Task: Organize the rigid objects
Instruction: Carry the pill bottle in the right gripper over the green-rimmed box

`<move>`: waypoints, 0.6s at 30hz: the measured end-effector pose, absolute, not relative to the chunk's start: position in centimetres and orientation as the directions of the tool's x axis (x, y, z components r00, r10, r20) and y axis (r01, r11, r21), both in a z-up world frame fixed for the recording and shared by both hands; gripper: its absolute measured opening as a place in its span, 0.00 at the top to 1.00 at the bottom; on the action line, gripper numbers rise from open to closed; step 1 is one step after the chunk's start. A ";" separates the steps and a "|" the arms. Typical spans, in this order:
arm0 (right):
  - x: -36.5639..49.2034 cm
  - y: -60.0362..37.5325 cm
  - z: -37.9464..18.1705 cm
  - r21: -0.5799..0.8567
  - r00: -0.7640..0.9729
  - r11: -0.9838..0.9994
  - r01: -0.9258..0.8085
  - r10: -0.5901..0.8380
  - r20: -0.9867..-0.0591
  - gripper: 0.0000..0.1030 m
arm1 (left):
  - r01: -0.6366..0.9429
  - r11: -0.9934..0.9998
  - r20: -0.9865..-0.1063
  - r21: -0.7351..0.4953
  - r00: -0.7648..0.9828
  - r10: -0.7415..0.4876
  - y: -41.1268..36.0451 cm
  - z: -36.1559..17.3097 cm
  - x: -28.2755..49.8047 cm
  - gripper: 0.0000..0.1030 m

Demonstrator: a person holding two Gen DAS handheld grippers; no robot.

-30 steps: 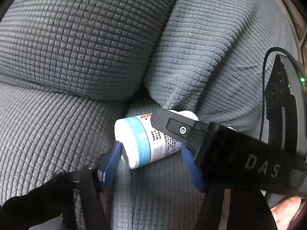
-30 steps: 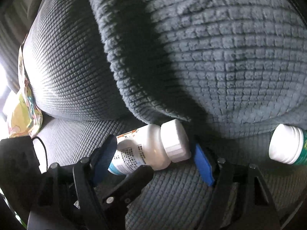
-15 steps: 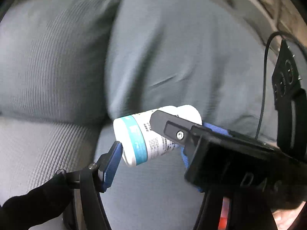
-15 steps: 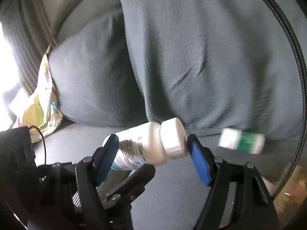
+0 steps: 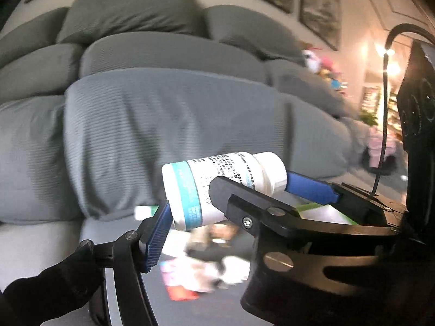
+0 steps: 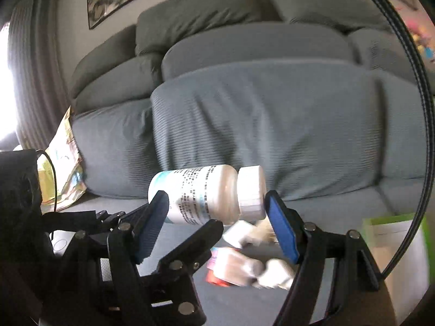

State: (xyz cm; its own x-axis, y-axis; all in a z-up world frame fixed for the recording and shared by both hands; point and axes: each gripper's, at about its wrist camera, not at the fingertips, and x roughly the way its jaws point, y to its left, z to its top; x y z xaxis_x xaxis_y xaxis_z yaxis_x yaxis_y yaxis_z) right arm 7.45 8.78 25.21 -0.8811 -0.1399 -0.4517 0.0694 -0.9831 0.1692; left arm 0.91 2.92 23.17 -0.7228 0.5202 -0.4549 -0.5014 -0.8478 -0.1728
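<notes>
A white pill bottle [image 5: 217, 187] with a teal band and a white cap lies sideways in the air in front of the grey sofa. Both grippers hold it end to end. My left gripper [image 5: 228, 203] is shut on it, with blue pads at its base and cap. My right gripper [image 6: 214, 212] is shut on the same bottle [image 6: 206, 194], also at base and cap. A second small green-and-white bottle [image 5: 145, 212] lies on the sofa seat behind, blurred.
The grey sofa [image 6: 258, 114] with large back cushions fills the view. Blurred white and red packages [image 6: 244, 269] lie on a dark surface below. A green-and-white box [image 6: 391, 241] is at the right. A yellow bag [image 6: 62, 163] leans at the sofa's left end.
Both grippers have lifted the bottle off the sofa seat and pulled back from the cushions. The whole sofa and the items below have come into view.
</notes>
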 end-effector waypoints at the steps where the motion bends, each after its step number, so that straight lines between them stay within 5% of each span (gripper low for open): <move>1: 8.6 9.4 25.8 0.159 -0.887 -0.986 0.053 -0.119 -0.445 0.29 | -0.514 -0.841 -0.453 -0.171 -0.717 0.530 4.1 22.2 0.0 0.38; 18: 20.6 25.5 25.5 0.125 -0.846 -0.948 -0.294 0.197 -0.496 0.29 | -0.740 -0.643 -0.484 -0.197 -0.497 0.720 22.7 23.1 10.3 0.38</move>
State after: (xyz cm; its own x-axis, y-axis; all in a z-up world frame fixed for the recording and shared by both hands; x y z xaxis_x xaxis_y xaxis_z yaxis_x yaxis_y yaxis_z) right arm 20.60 25.46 25.49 -0.8457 0.1968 -0.4961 -0.2938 -0.9477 0.1248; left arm 10.33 22.70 23.07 -0.4967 0.7203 -0.4842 -0.7402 -0.6428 -0.1971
